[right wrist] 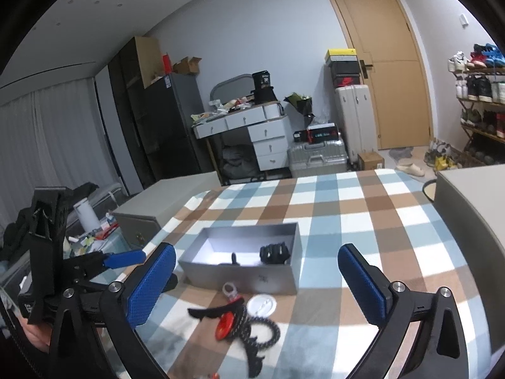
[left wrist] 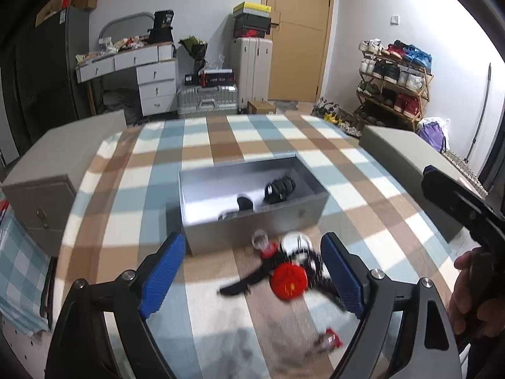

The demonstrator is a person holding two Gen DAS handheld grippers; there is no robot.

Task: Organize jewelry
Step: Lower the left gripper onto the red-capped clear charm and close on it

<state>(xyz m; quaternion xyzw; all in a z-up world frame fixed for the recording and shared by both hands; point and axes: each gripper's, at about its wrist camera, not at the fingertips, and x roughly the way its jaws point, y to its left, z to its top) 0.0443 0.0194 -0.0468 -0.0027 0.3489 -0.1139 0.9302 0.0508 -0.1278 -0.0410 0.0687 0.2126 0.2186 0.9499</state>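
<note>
A grey open box (left wrist: 252, 224) (right wrist: 246, 276) sits mid-table on the checked cloth and holds a black beaded bracelet (left wrist: 280, 188) (right wrist: 274, 252) and other dark pieces. In front of it lies a small pile: a red round badge (left wrist: 288, 281) (right wrist: 225, 325), a white round badge (left wrist: 295, 241) (right wrist: 261, 305), a black hair clip (left wrist: 243, 284) (right wrist: 210, 311), a clear ring (left wrist: 260, 240) (right wrist: 229, 289) and a black beaded loop (right wrist: 268, 334). My left gripper (left wrist: 252, 279) is open above the pile. My right gripper (right wrist: 257, 285) is open, over the pile and box.
A small red item (left wrist: 331, 339) lies nearer on the cloth. Grey cabinets (left wrist: 53, 170) (left wrist: 407, 164) flank the table left and right. The right gripper's body (left wrist: 457, 202) shows at the right edge of the left view; the left gripper (right wrist: 123, 259) shows left in the right view.
</note>
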